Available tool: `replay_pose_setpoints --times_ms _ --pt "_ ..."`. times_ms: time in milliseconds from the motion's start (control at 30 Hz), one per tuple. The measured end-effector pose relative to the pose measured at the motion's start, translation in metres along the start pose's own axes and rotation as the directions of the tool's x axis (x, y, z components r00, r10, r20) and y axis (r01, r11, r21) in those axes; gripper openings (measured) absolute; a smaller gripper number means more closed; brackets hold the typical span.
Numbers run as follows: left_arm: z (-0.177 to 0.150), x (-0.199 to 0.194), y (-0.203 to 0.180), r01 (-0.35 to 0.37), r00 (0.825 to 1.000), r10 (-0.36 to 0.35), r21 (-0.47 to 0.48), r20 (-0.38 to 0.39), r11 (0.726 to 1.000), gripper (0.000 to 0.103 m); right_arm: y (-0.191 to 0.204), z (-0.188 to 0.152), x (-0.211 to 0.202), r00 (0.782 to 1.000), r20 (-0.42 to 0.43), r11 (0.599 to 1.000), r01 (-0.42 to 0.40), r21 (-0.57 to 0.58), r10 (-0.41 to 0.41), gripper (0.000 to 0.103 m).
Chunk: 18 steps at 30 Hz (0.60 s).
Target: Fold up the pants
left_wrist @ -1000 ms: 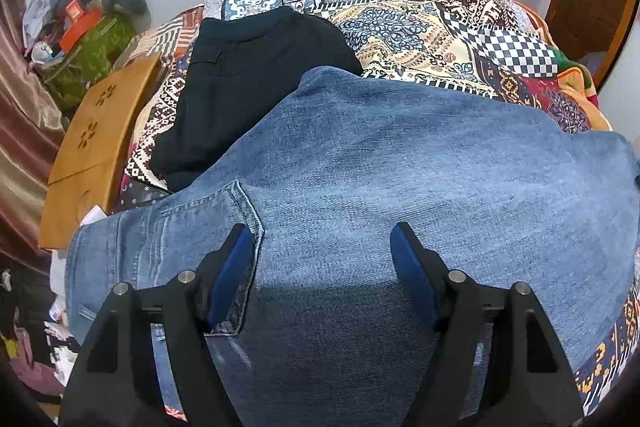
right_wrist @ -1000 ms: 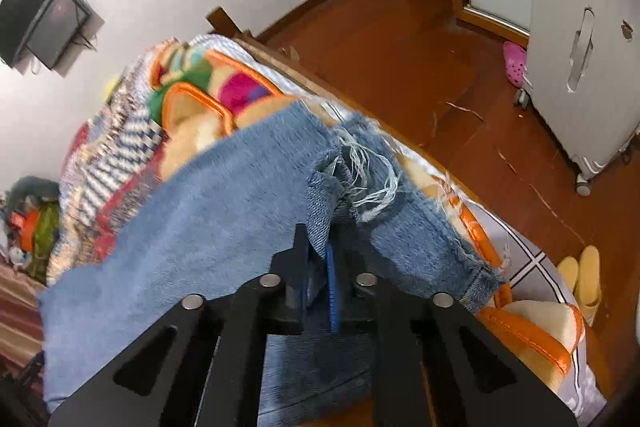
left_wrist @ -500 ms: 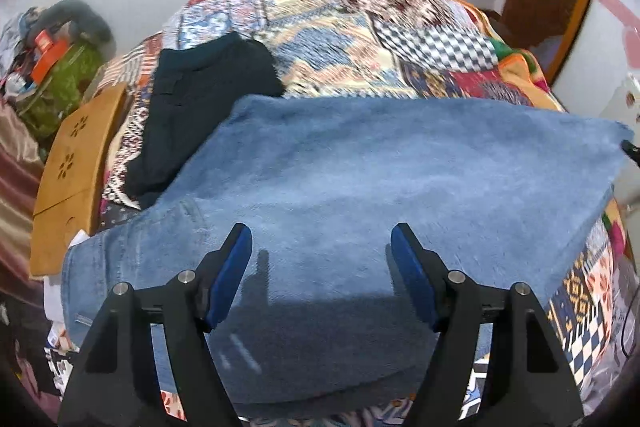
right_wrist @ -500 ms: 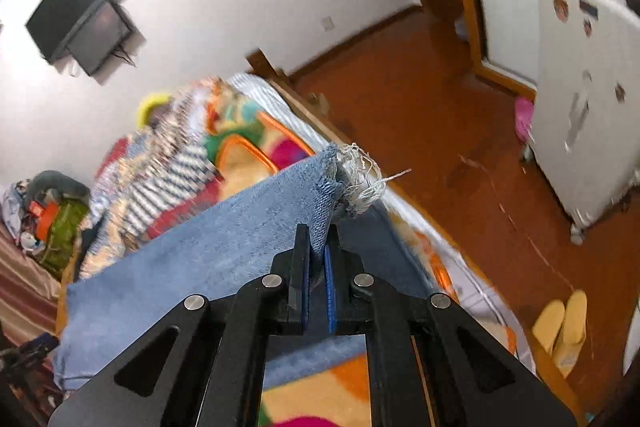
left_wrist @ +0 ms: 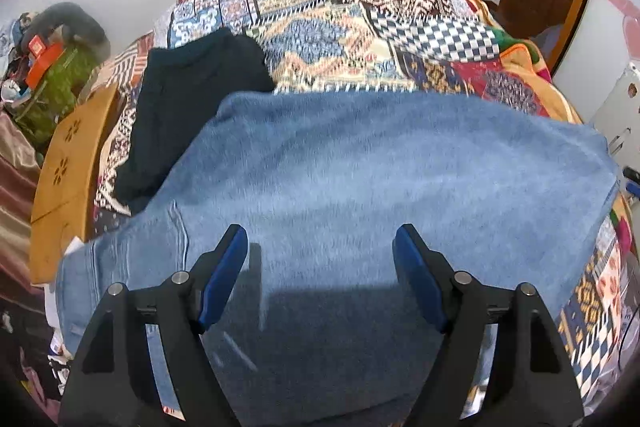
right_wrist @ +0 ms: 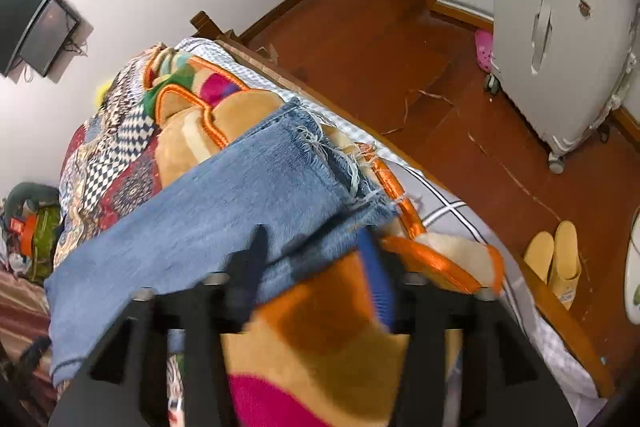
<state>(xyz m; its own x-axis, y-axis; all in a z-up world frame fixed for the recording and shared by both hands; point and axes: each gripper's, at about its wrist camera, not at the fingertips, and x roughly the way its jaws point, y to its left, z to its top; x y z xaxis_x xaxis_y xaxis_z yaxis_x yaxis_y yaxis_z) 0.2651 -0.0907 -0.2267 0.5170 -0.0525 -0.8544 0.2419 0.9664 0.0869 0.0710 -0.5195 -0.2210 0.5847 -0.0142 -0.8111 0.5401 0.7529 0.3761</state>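
Blue jeans lie spread across the patterned bedspread, folded along their length. My left gripper is open and empty, hovering over the waist part of the jeans. In the right wrist view the jeans end in frayed leg hems near the bed's edge. My right gripper is open just behind the hems, with nothing between its fingers.
A folded black garment lies on the bed left of the jeans. A wooden board and clutter stand at the bed's left side. An orange-trimmed blanket lies under my right gripper. A white suitcase and yellow slippers are on the floor.
My right gripper has let go of the jeans hem and opened; the leg ends now lie flat on the bed. My left gripper has pulled back a little, still open.
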Motion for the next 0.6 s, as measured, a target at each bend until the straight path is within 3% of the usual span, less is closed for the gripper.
replay_pose_setpoints --times_ms 200,400,500,567,600 --pt "0.021 0.022 -0.011 0.011 0.999 -0.011 0.01 -0.035 1.0 0.077 -0.008 -0.019 0.01 0.995 -0.039 0.992 -0.088 0.094 0.092 0.058" --pt "0.032 0.039 -0.032 0.031 0.998 -0.029 0.038 -0.055 0.999 0.077 -0.012 -0.009 0.032 0.995 -0.007 0.986 -0.093 0.141 0.095 0.061" --pt "0.038 0.045 -0.04 0.059 0.996 -0.057 0.031 -0.071 0.998 0.077 -0.017 0.0 0.046 0.995 -0.009 0.982 -0.093 0.164 0.096 0.046" --pt "0.042 0.048 -0.046 0.067 0.995 -0.064 0.037 -0.078 0.997 0.077 -0.019 0.005 0.053 0.998 -0.013 0.984 -0.065 0.168 0.068 0.021" --pt "0.043 0.049 -0.048 0.066 0.995 -0.063 0.043 -0.078 0.997 0.077 -0.019 0.007 0.056 0.998 -0.01 0.985 -0.066 0.162 0.069 0.018"
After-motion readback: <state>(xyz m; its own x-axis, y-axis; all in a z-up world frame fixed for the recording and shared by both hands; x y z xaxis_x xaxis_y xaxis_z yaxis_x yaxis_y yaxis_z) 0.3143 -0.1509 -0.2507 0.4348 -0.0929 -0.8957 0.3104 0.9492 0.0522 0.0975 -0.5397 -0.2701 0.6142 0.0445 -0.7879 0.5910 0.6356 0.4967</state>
